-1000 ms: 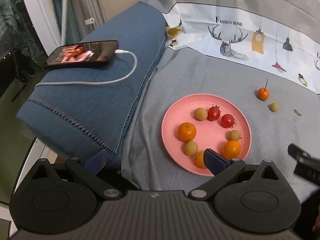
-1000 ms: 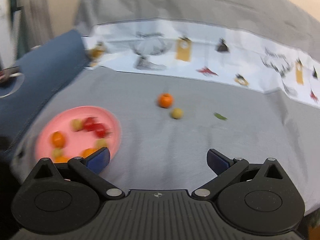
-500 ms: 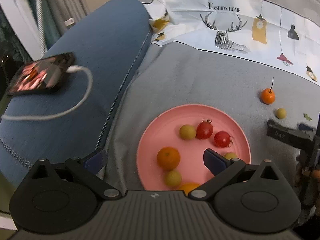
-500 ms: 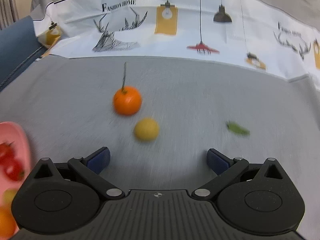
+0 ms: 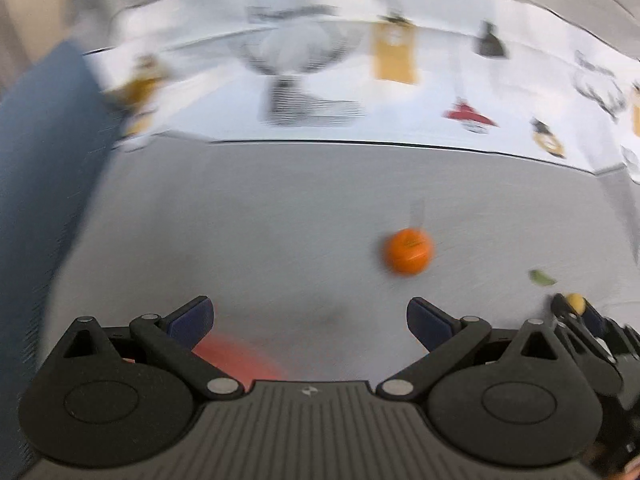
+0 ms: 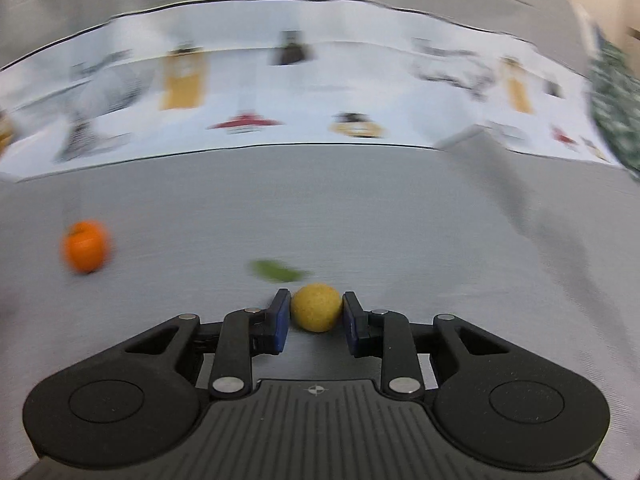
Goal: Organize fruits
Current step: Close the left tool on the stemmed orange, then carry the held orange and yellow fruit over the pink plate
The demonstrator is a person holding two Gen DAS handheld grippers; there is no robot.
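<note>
While both views are smeared by motion blur, the right gripper (image 6: 316, 314) plainly has its blue pads (image 6: 280, 316) drawn in against either side of a small yellow fruit (image 6: 316, 307), which sits on the grey cloth (image 6: 360, 216) between them; its jaws have just been closing, and they now pinch the fruit with hardly any gap to spare. A green leaf (image 6: 276, 272) lies just beyond that fruit, and an orange fruit (image 6: 86, 246) rests on the cloth well off to the left. In the left wrist view, the left gripper (image 5: 310, 318) hangs above the cloth with its jaws spread wide and nothing between them. The same orange fruit (image 5: 409, 252) lies ahead of it and a little to the right, apart from its fingertips. A sliver of the pink plate (image 5: 236, 358) shows low down beside the left finger; whatever lies on it is hidden. At the right edge of that view the yellow fruit (image 5: 575, 302) appears at the tips of the other gripper. A white printed band (image 5: 400, 92) of fabric runs across the far side, with a blue cushion (image 5: 40, 152) at the left.
</note>
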